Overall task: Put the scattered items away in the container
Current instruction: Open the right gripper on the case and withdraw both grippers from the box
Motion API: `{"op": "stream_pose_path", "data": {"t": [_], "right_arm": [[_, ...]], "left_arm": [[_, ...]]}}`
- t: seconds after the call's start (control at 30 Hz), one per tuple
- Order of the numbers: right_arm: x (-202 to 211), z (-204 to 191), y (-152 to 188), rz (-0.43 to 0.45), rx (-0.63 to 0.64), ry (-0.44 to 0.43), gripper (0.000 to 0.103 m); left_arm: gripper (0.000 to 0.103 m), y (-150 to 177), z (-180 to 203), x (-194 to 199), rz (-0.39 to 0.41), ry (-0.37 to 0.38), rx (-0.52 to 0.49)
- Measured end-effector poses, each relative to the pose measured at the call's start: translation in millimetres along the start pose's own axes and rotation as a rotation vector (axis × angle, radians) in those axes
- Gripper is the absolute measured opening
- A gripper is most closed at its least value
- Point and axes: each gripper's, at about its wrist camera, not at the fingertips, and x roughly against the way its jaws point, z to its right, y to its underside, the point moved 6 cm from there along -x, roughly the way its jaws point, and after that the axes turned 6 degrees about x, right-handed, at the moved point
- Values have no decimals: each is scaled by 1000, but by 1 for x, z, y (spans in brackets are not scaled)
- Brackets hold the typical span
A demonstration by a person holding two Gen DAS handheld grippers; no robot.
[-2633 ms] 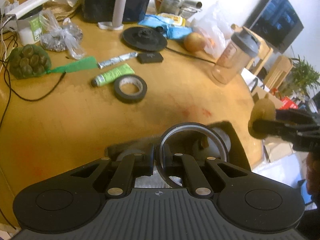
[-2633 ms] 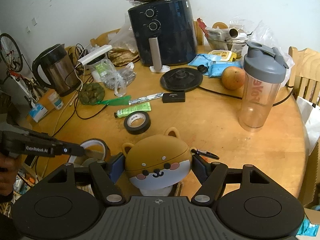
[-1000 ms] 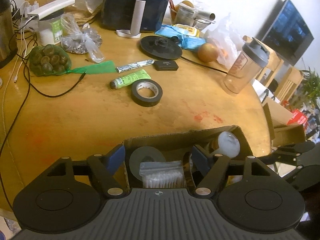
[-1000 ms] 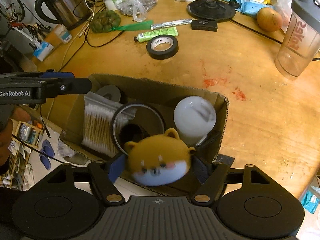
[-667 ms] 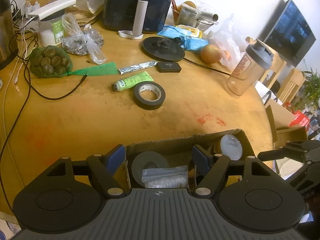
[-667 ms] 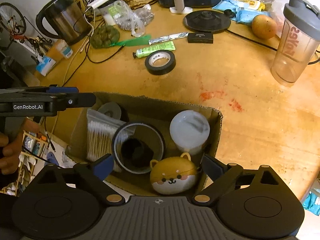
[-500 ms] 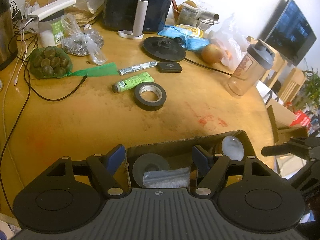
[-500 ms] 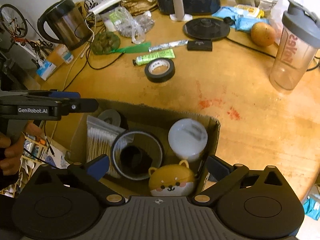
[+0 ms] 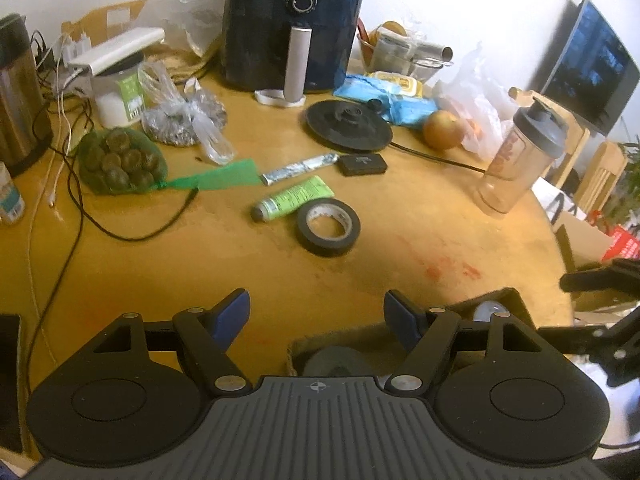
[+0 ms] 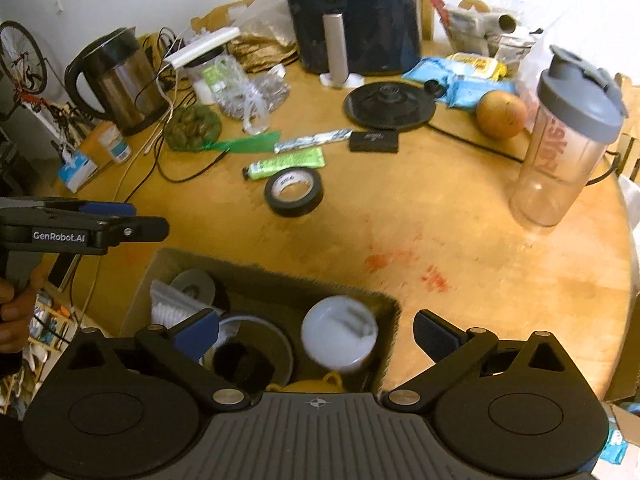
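Note:
A brown cardboard box (image 10: 276, 276) sits at the table's near edge and holds a white round lid (image 10: 339, 332), a black ring (image 10: 250, 354), cotton swabs (image 10: 168, 308), a grey roll (image 10: 193, 286) and the yellow dog toy (image 10: 316, 384). My right gripper (image 10: 316, 334) is open and empty over the box. My left gripper (image 9: 316, 312) is open and empty above the table, left of the box (image 9: 360, 340). A black tape roll (image 9: 328, 228), a green tube (image 9: 294, 198), a silver sachet (image 9: 304, 164) and a small black case (image 9: 362, 165) lie loose on the table.
A black air fryer (image 9: 294, 24), a kettle base (image 9: 348, 125), a shaker bottle (image 9: 516, 160), an orange (image 9: 442, 130), a green net bag (image 9: 116, 160), cables (image 9: 120, 232) and a kettle (image 10: 120, 80) crowd the table's back and sides.
The right gripper let go of the dog toy into the box and opened wide. The left gripper drew back and left from the box. Both tilted up toward the table.

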Motion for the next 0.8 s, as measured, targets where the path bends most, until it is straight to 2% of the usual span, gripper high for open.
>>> {"op": "stream_pose_path", "data": {"t": [0.33, 0.8], "right_arm": [[5, 18, -9, 59, -18, 53, 103], [8, 33, -11, 90, -13, 78, 103]], "left_arm": [[73, -16, -4, -7, 26, -26, -28], [73, -28, 6, -33, -9, -21, -68]]}}
